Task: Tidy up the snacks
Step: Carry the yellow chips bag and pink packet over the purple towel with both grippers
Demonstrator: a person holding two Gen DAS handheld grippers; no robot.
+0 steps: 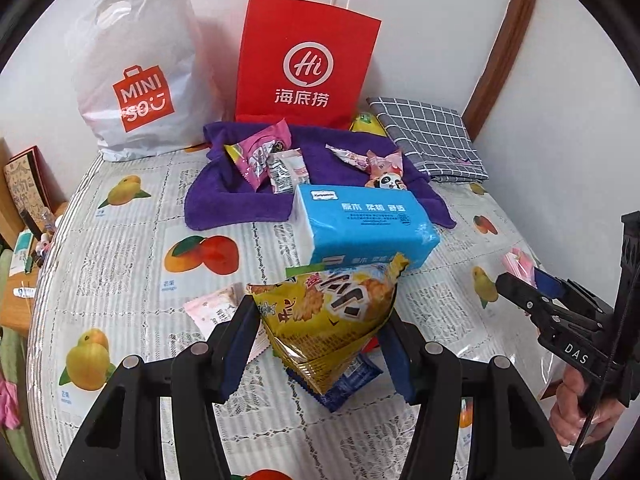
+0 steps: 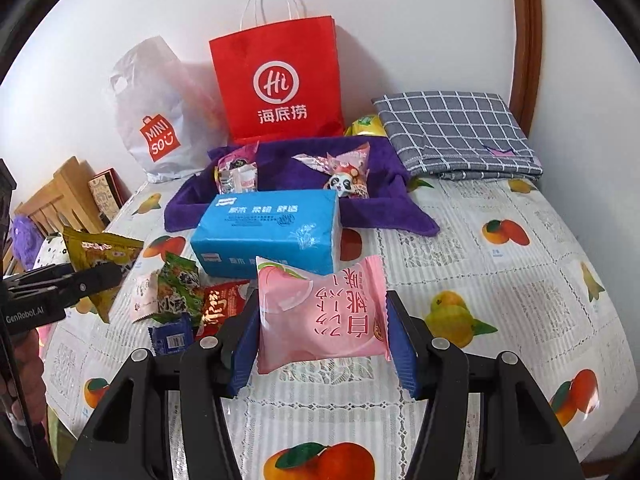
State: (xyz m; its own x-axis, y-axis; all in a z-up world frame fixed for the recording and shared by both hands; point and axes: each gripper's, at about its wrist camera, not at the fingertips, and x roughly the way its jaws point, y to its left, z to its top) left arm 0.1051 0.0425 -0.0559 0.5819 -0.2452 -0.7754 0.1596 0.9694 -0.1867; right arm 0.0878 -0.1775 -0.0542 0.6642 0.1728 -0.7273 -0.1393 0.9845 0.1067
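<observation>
The left gripper (image 1: 320,344) is clamped on a yellow snack bag (image 1: 332,320), lifted clear of the fruit-print tablecloth (image 1: 132,280). The right gripper (image 2: 322,340) grips a pink peach packet (image 2: 320,316) by its sides, also above the cloth. At twelve o'clock from both lies a blue tissue pack (image 2: 268,232), and beyond it a purple towel (image 2: 288,208) holding more snacks. A red paper bag (image 2: 280,88) stands at the wall, a white plastic bag (image 2: 160,120) at its nine o'clock, a folded checked cloth (image 2: 456,132) at three.
</observation>
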